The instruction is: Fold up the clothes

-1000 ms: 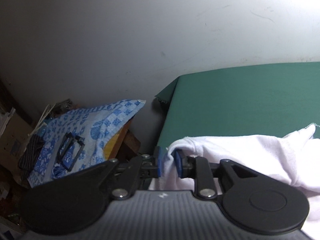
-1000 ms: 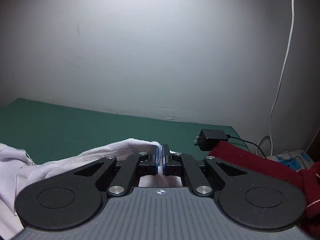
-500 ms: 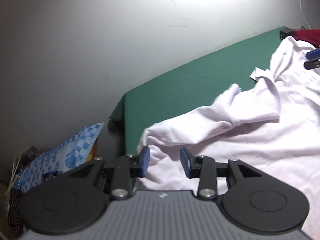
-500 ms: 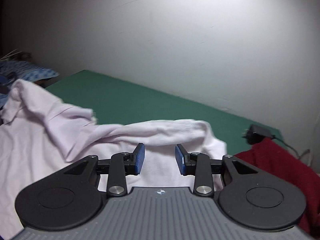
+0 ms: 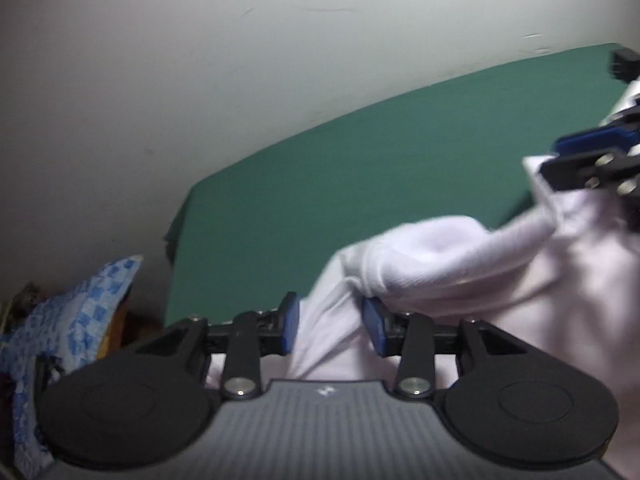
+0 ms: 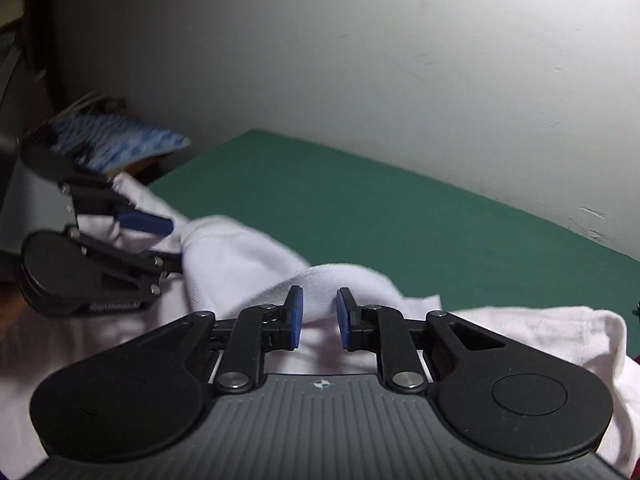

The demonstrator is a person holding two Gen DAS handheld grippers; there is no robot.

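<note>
Shirt (image 6: 256, 252) on worktop (image 6: 400, 208): soft, light, limp; best pinched at hem. Left claw (image 5: 330, 322) opening, right claw (image 6: 319, 316) closing, astride folds, neither clamped.

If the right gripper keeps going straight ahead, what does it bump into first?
Most likely the raised fold of the white shirt just beyond the right gripper, whose fingers are closing with nothing pressed between them.
</note>
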